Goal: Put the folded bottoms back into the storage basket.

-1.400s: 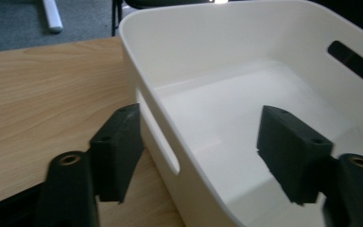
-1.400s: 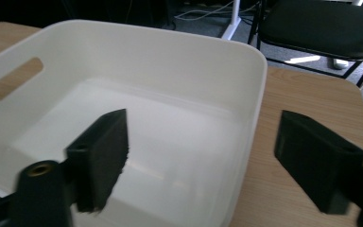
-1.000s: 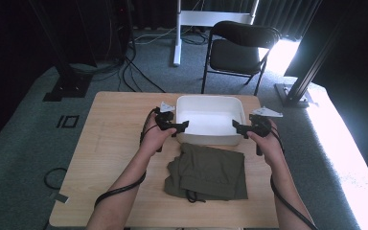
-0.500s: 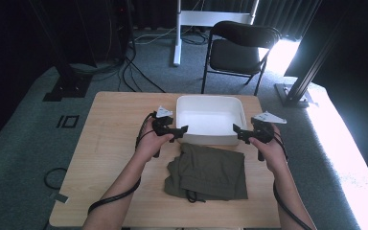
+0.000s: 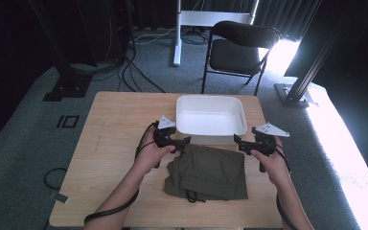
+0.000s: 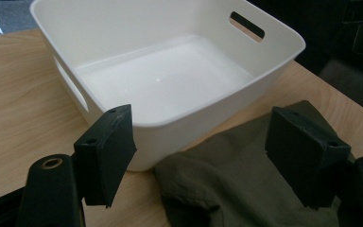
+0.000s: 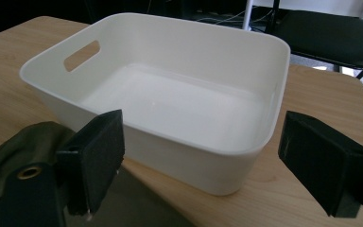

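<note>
An empty white plastic bin (image 5: 211,115) with handle slots stands at the far middle of the wooden table. Just in front of it lies a folded olive-green garment (image 5: 211,172) with a drawstring. My left gripper (image 5: 185,142) hovers at the garment's far left corner, pointing right, jaws open and empty. My right gripper (image 5: 238,142) hovers at the far right corner, pointing left, also open and empty. The left gripper view shows the left gripper (image 6: 203,142) with the bin (image 6: 170,80) and garment (image 6: 236,184) between its jaws. The right gripper (image 7: 212,146) faces the bin (image 7: 179,104), with the garment (image 7: 19,142) at lower left.
The bare table (image 5: 115,124) stretches to the left of the bin and garment. A black folding chair (image 5: 242,50) stands behind the table's far edge. Cables (image 5: 139,72) and black stand bases lie on the grey carpet. Bright light falls at the right.
Both hands have drawn back toward the person, from beside the bin's near corners to over the garment's far corners. Both jaws stay open.
</note>
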A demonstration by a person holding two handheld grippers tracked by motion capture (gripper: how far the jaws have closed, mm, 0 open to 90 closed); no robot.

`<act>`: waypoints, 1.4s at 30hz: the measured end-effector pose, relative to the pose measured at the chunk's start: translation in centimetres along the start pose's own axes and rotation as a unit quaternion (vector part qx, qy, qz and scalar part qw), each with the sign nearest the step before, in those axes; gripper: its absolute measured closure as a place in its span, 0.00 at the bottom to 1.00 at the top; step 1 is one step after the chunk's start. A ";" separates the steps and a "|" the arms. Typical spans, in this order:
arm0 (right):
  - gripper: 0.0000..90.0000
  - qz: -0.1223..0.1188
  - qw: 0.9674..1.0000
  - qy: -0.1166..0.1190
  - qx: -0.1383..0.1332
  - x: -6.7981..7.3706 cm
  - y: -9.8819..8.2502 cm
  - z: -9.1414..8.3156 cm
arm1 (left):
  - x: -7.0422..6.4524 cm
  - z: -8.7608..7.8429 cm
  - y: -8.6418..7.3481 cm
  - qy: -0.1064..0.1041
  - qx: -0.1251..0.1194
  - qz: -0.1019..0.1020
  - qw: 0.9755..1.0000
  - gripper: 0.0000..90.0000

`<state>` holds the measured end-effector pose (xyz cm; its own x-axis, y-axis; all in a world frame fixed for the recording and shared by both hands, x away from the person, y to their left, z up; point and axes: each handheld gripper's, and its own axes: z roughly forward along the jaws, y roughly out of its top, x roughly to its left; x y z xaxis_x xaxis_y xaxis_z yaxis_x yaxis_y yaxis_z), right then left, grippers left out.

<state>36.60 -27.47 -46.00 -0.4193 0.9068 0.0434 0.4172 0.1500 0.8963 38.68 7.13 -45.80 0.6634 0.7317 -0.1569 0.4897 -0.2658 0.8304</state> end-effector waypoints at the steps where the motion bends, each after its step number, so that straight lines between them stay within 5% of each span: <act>1: 0.16 0.002 1.000 0.002 0.001 0.2 -0.3 -0.1 | -0.1 -0.1 -0.2 -0.002 0.005 0.004 1.000 0.29; 15: 0.15 0.013 1.000 0.014 0.011 2.0 -3.8 -0.8 | -2.0 0.7 -3.5 -0.020 0.038 0.003 0.999 0.29; 21: 0.15 0.007 1.000 0.013 0.018 2.8 -5.8 -0.8 | -2.5 0.7 -4.5 -0.015 0.048 0.006 0.999 0.29; 25: 0.15 0.017 0.999 0.010 0.028 2.9 -7.2 -0.7 | -3.0 0.6 -5.3 -0.012 0.052 0.003 0.999 0.20; 31: 0.14 0.038 0.998 0.001 0.056 3.0 -9.1 -0.5 | -3.2 0.9 -6.5 -0.004 0.068 -0.001 0.998 0.20; 42: 0.14 0.055 0.995 -0.009 0.084 3.4 -10.9 0.0 | -3.7 1.1 -8.4 0.013 0.087 -0.012 0.996 0.20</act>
<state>30.66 -26.02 -55.62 -0.3508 0.9278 0.1274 0.5884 0.1125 0.8007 32.75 6.00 -52.78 0.6366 0.7543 -0.1605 0.5979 -0.3513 0.7204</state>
